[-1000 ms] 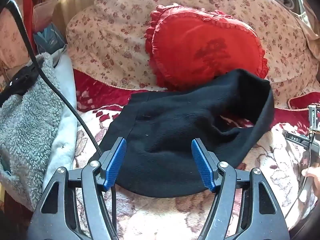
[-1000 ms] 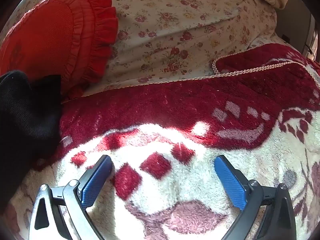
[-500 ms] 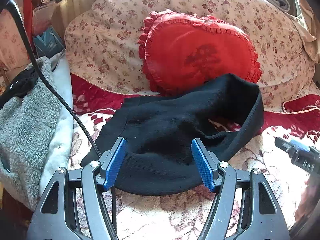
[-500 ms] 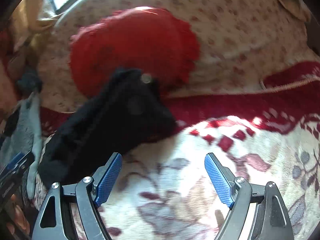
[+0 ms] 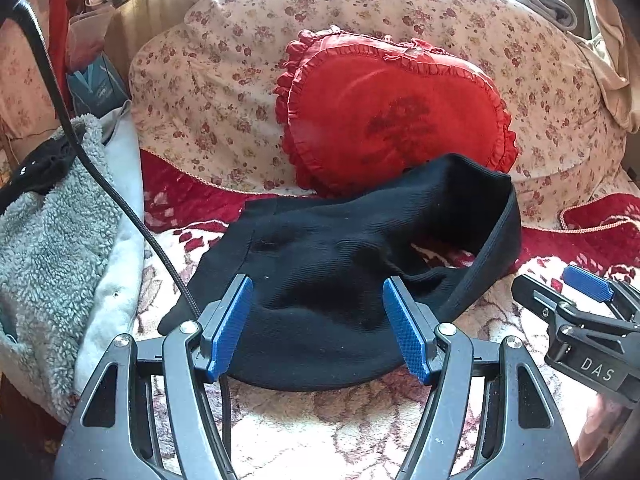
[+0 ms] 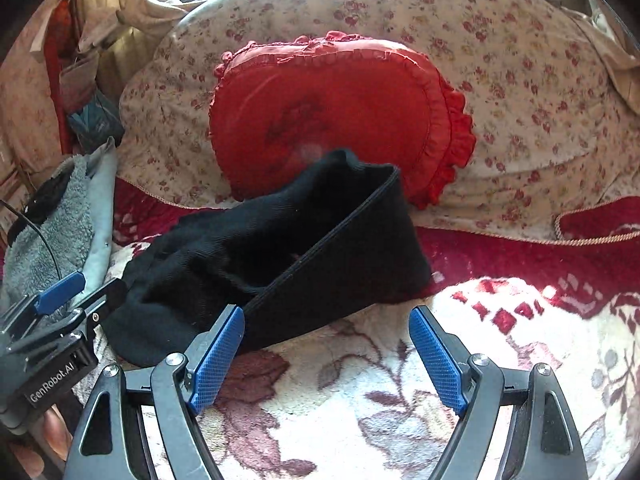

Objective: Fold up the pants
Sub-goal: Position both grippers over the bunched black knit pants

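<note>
The left claw hangs released, its blue pads spread wide over the near edge of the black pants, gripping nothing. The pants lie bunched on the floral blanket of the bed, their waistband gaping open toward the red heart pillow at the bed's far side. A grey fleece lies along the left edge. The right claw is likewise released, empty, at the waistband's near right end.
</note>
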`<action>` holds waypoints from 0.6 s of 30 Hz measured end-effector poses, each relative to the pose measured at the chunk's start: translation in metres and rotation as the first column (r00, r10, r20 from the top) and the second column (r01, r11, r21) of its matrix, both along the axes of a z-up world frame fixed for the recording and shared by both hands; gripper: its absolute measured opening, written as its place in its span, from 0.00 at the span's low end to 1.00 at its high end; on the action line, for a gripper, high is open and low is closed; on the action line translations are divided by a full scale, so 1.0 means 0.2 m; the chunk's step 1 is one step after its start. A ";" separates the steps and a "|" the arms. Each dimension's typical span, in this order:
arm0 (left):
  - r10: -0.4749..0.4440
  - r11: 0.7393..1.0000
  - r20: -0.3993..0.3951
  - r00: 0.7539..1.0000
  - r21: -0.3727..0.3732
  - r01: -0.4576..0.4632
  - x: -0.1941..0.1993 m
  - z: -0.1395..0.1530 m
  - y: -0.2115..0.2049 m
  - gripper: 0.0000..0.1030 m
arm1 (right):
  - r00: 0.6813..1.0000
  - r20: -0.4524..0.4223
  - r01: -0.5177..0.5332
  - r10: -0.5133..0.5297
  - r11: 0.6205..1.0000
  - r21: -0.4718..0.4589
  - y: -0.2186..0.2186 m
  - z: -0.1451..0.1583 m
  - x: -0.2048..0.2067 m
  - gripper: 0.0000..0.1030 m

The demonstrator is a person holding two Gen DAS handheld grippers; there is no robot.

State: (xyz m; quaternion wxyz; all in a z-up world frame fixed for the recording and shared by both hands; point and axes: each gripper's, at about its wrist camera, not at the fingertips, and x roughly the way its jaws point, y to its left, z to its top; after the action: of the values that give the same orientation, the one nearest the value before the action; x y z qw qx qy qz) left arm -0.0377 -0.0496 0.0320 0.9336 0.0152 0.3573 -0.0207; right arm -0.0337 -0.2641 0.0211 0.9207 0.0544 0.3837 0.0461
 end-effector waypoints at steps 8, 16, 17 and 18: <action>0.008 1.000 -0.033 0.999 -0.013 -0.008 0.01 -0.03 0.01 0.66 | 1.000 0.011 -0.025 0.025 0.999 0.019 0.03 0.00 -0.02 0.81; 0.010 1.000 -0.044 0.999 -0.008 -0.011 0.03 -0.05 0.01 0.66 | 0.999 0.008 -0.044 0.044 0.998 0.040 0.05 -0.01 0.00 0.81; 0.012 1.000 -0.045 0.999 -0.006 -0.012 0.03 -0.05 0.02 0.66 | 0.999 0.008 -0.046 0.046 0.998 0.040 0.05 -0.01 0.00 0.81; 0.011 1.000 -0.047 0.999 -0.007 -0.012 0.04 -0.06 0.02 0.66 | 0.999 0.010 -0.049 0.049 0.998 0.037 0.06 -0.01 0.01 0.81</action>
State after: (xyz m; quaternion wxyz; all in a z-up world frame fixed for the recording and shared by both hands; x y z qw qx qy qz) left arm -0.0305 -0.0456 0.0208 0.9252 0.0091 0.3790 -0.0171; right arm -0.0322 -0.2527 0.0193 0.9198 0.0617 0.3799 0.0759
